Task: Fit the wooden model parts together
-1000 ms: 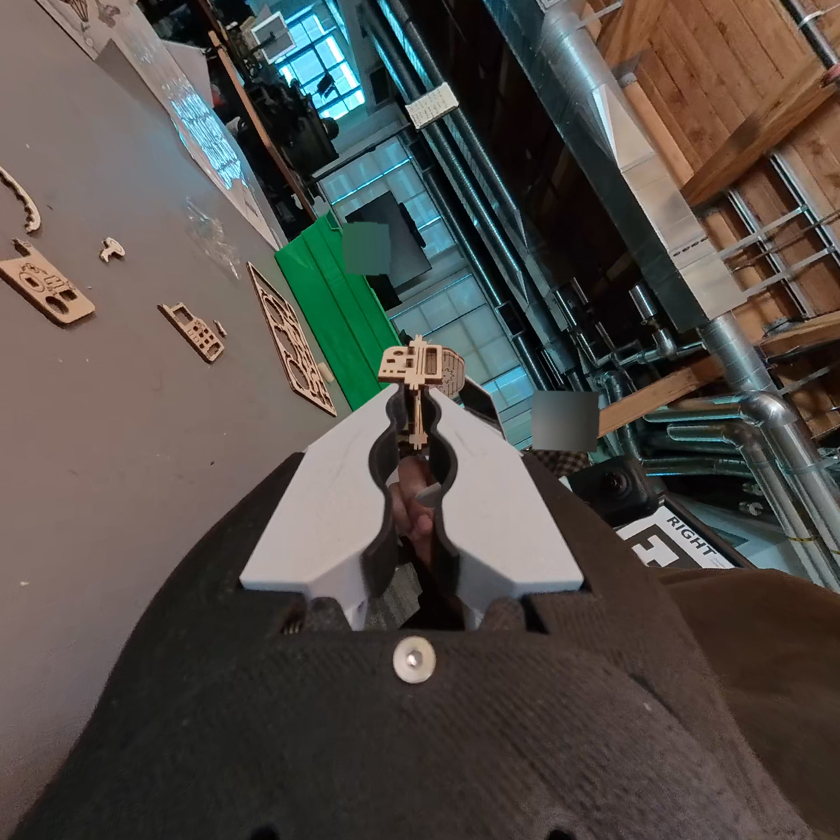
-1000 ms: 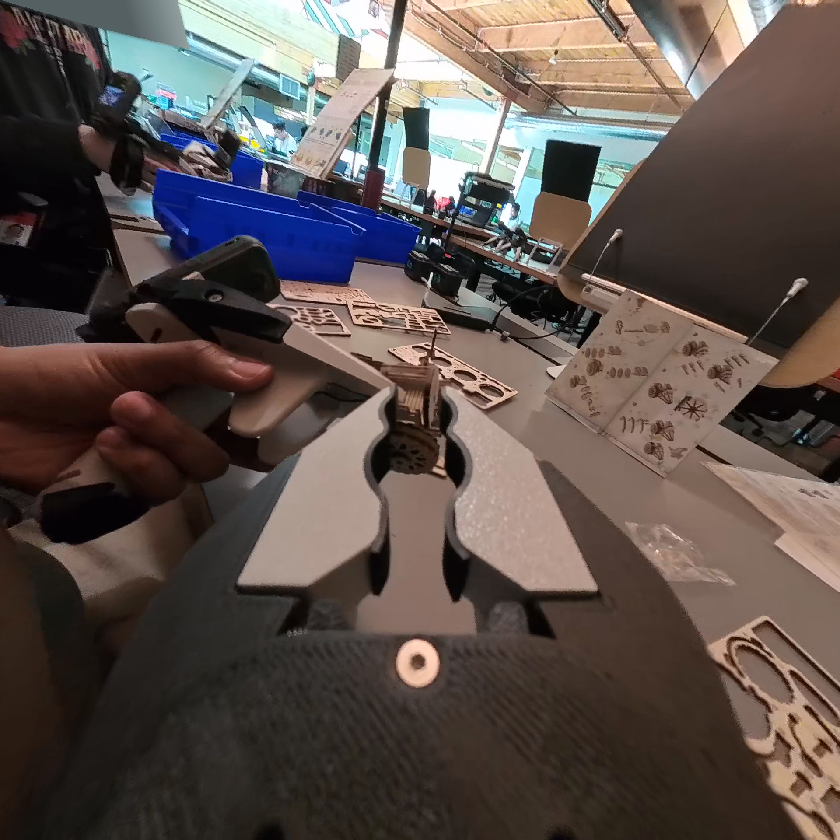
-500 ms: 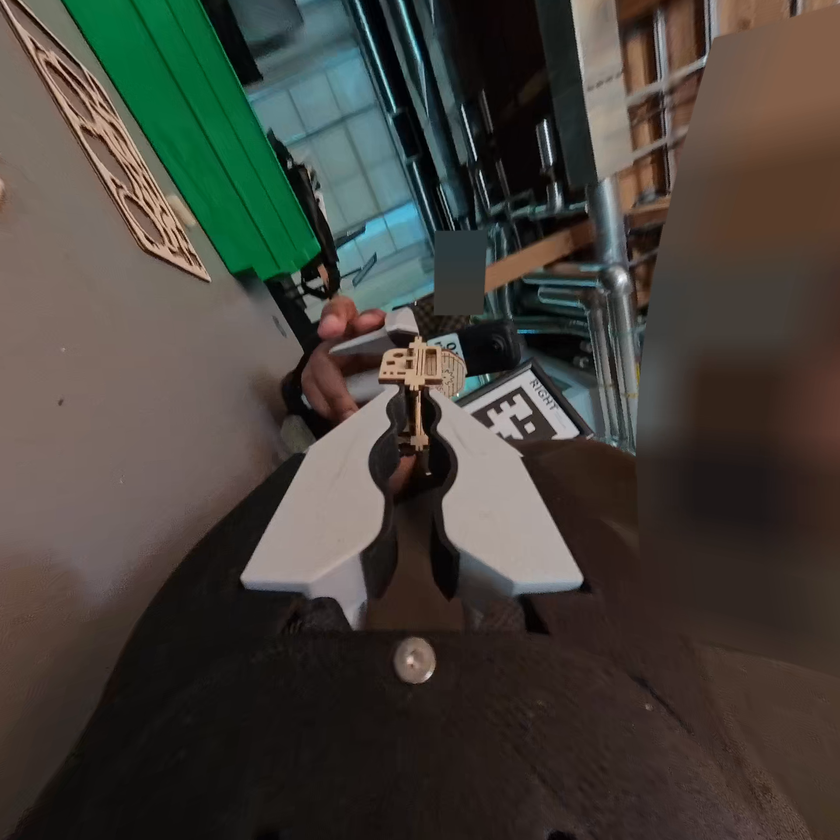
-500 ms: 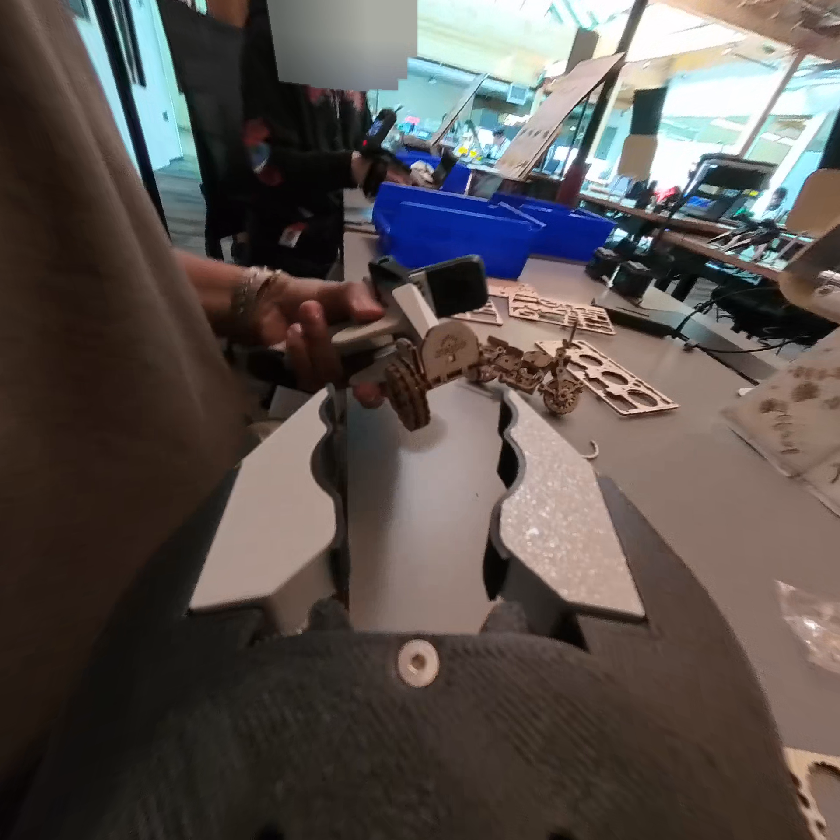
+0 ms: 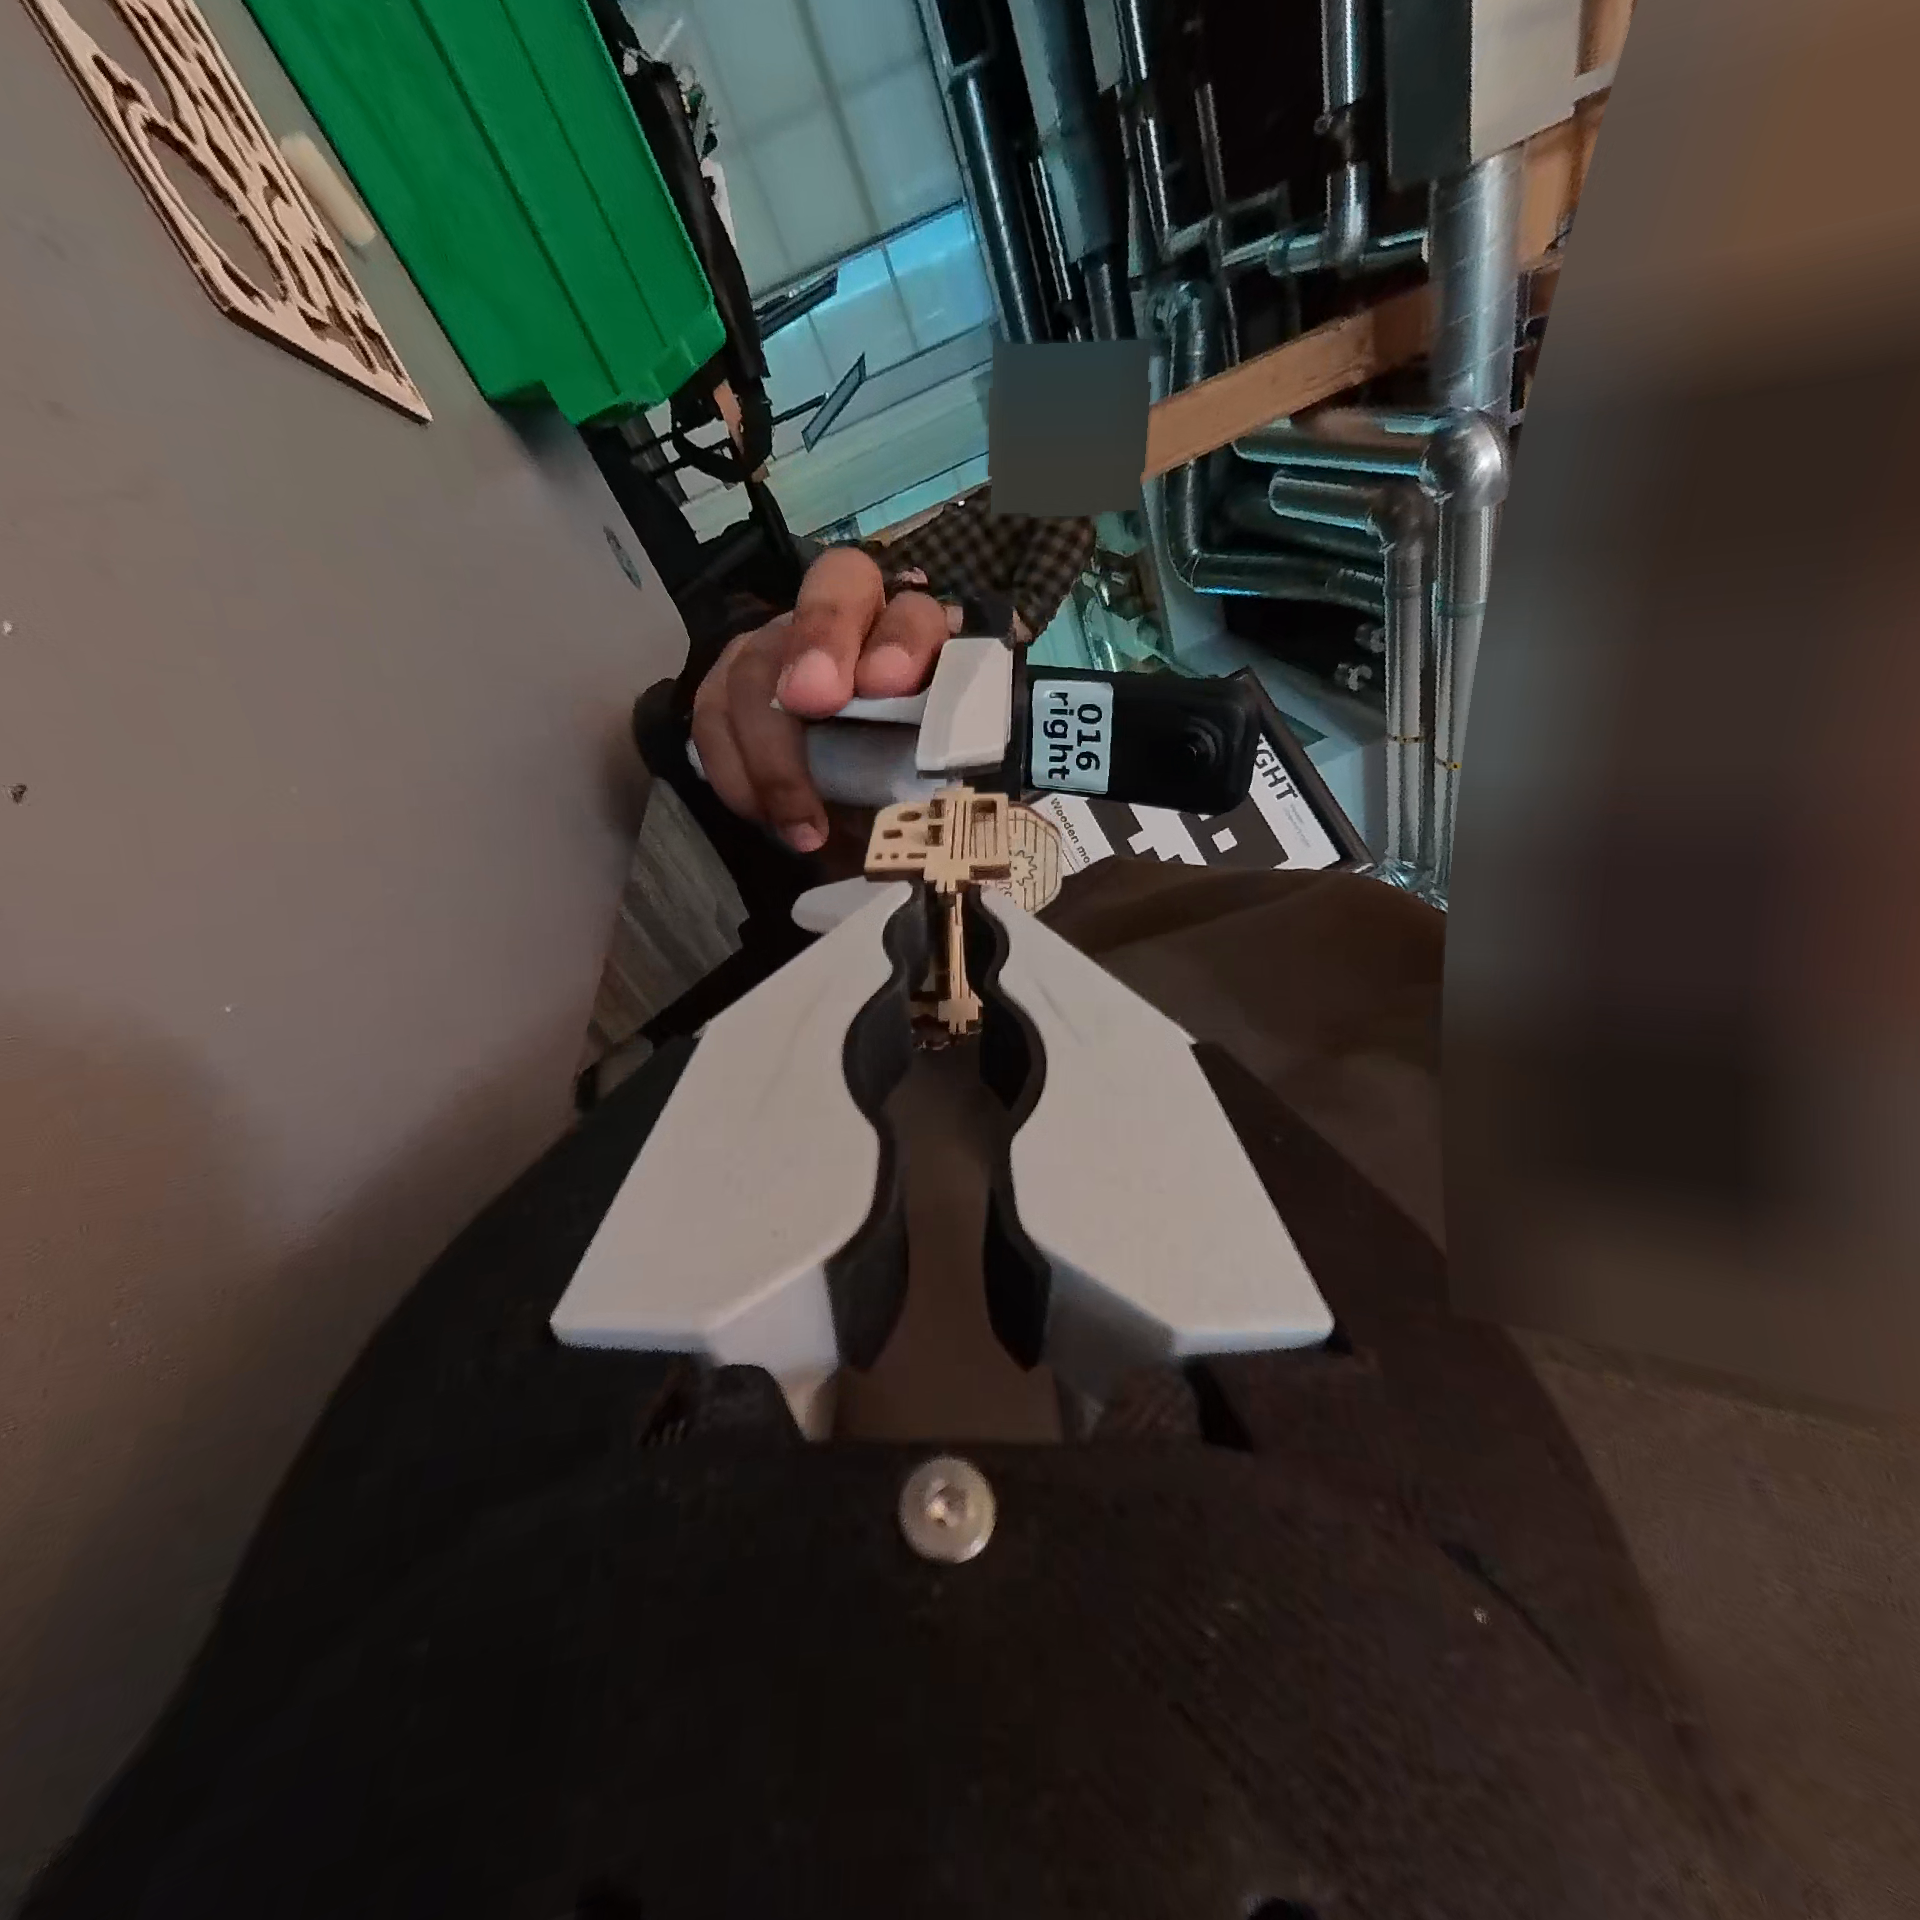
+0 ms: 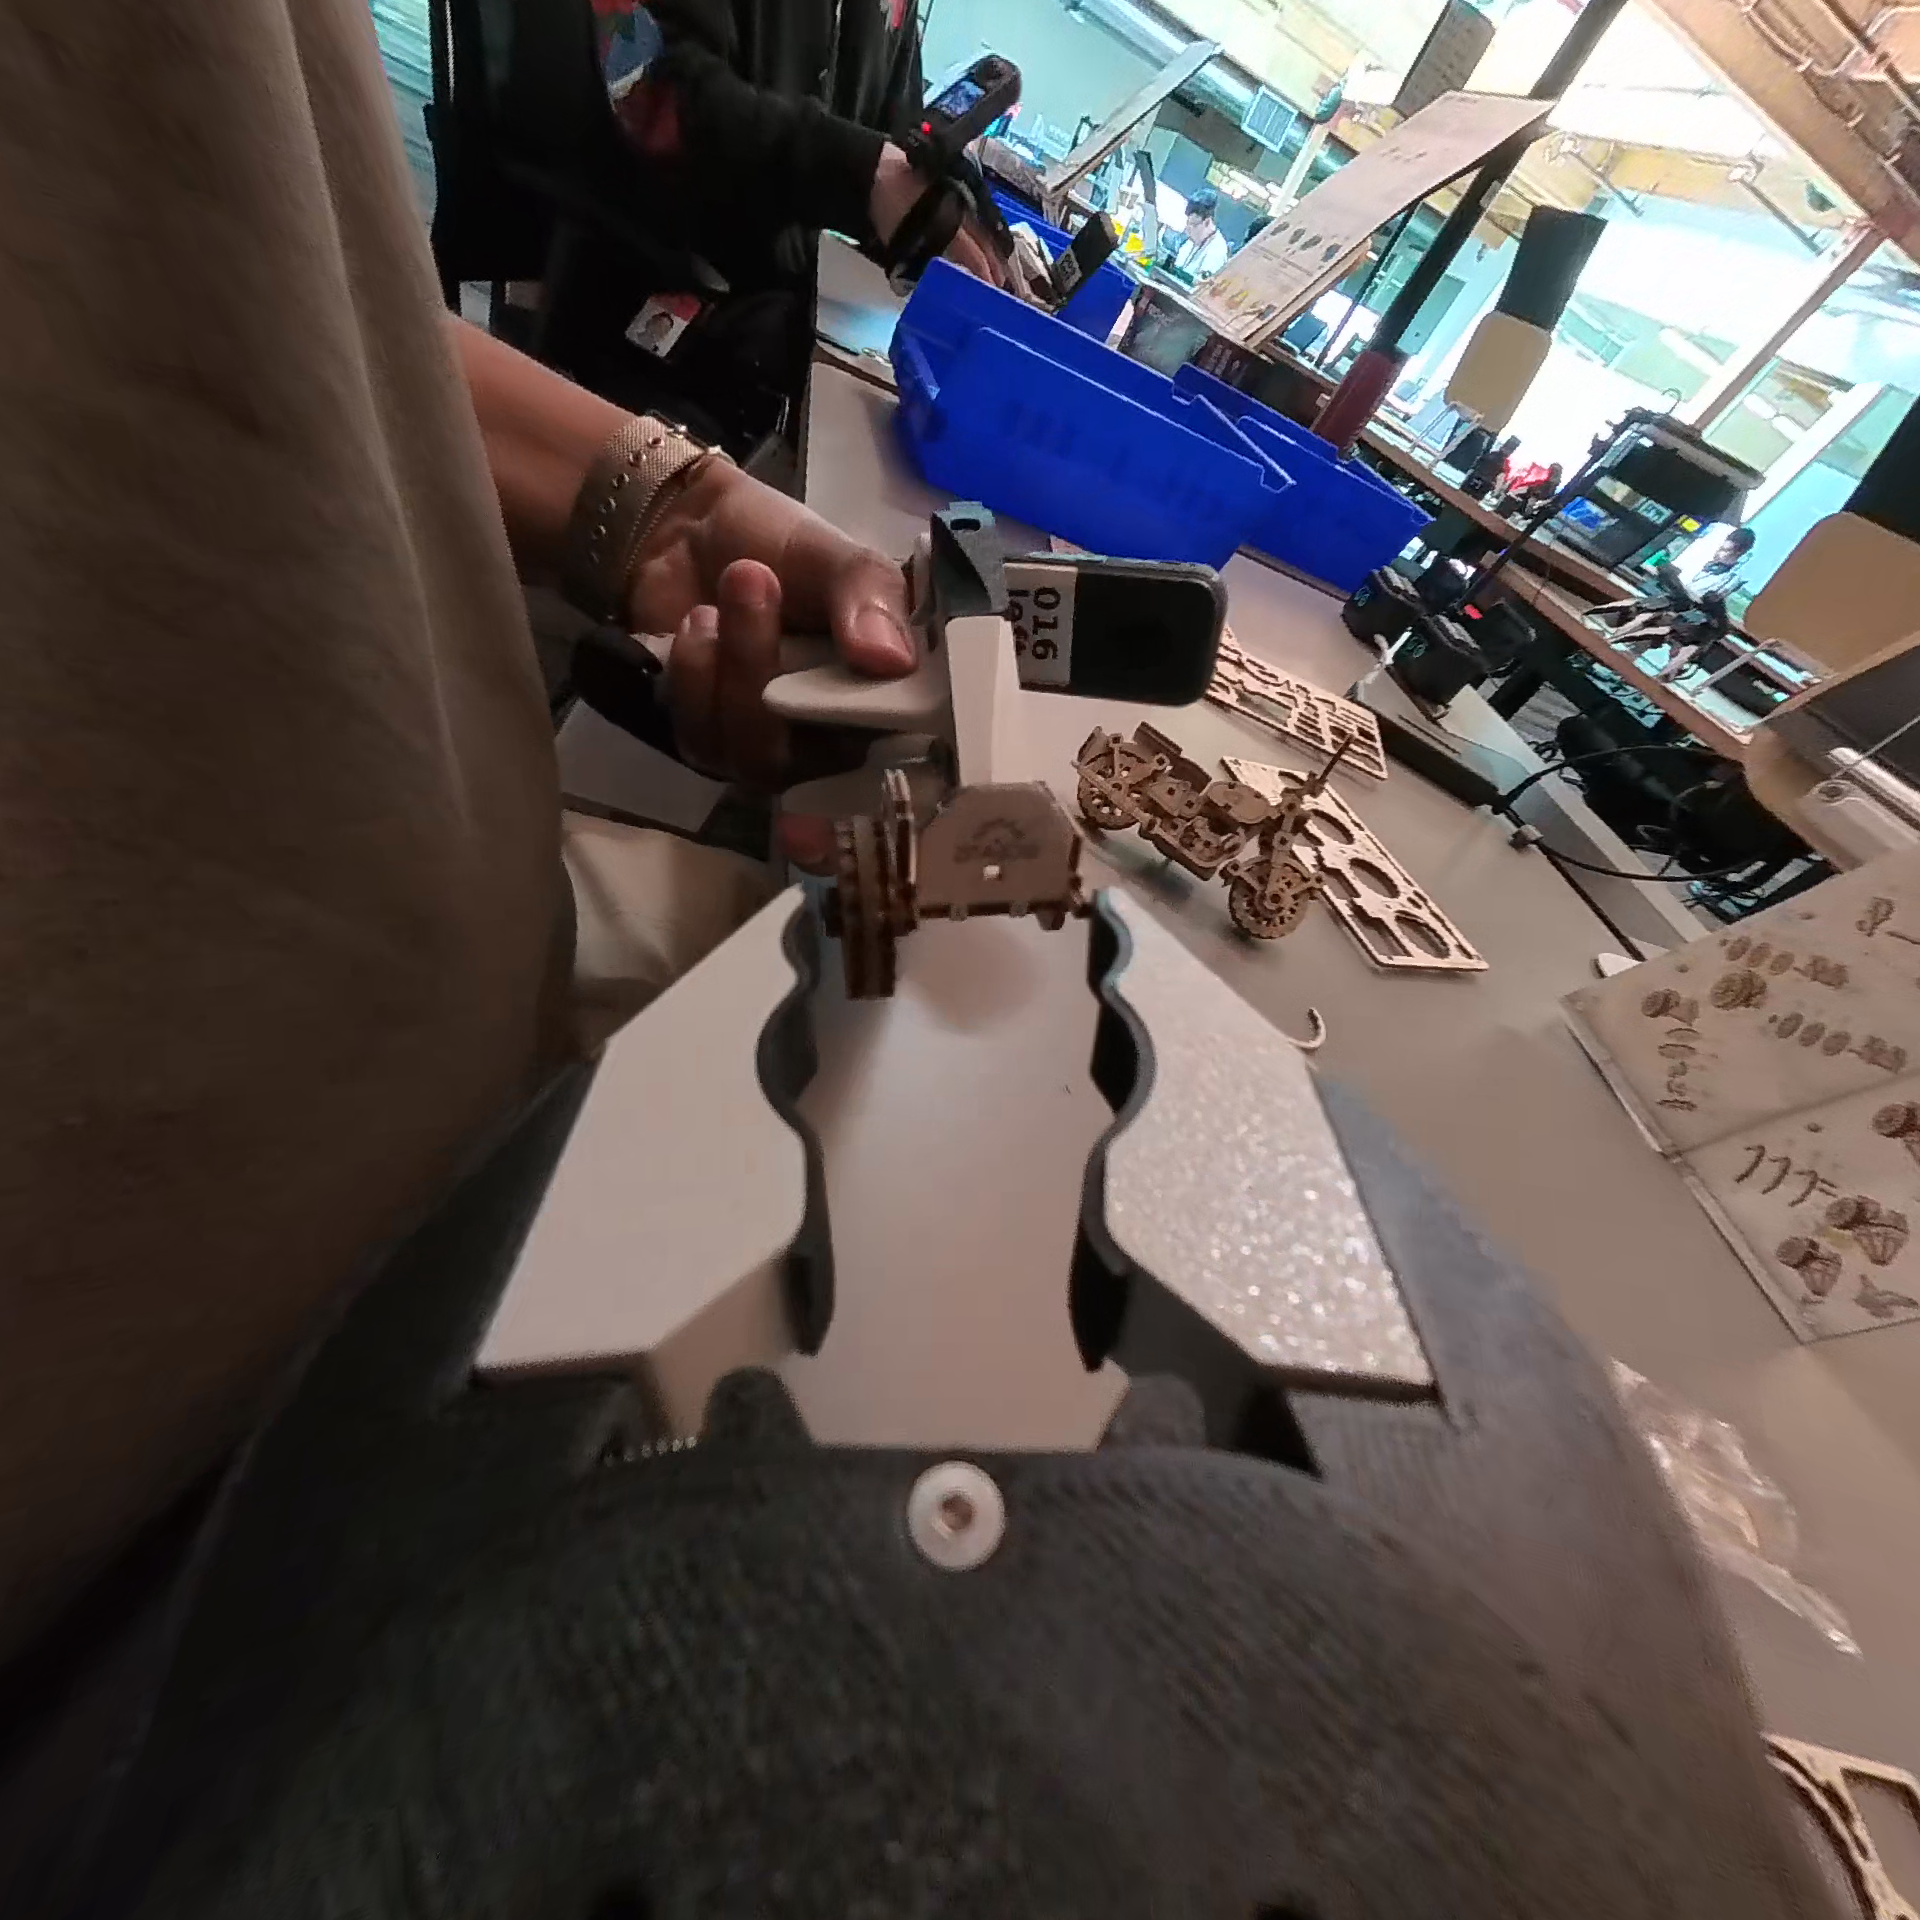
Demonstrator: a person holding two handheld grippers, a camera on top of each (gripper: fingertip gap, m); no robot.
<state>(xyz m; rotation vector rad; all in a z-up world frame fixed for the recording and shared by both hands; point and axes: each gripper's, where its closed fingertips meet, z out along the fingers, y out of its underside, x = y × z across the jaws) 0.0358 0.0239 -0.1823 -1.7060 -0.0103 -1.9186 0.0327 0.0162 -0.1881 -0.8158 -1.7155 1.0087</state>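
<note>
1. The grey bench [image 6: 1507, 1060] is the biggest thing here. It holds blue bins [image 6: 1081, 436], flat wooden sheets with holes cut out [image 6: 1382, 914], and a wooden motorbike model [image 6: 1195, 821] that looks done.
2. The left tool [image 5: 943, 935] has its two fingers squeezed almost together. They pinch a small wooden model part [image 5: 940, 847], which sticks up past the tips.
3. The right tool [image 6: 945, 925] has its fingers wide apart. It holds nothing. The small part sits just in front of its tips, up in the air above the bench, with a toothed wheel [image 6: 873, 894] on one side and a flat plate [image 6: 997, 852] on the other.
4. I think the step now is to take a fresh grip on the small part so more pieces can go on.
5. To do it well:
   - Keep the left tool very still.
   - Bring the right tool in slowly and straight.
   - Close on the flat plate, not on the thin wheel teeth, which look easy to snap.
   - Squeeze softly.
6. A tiny curved wooden piece [image 6: 1311, 1031] lies loose on the bench. Do not knock it away.
</note>
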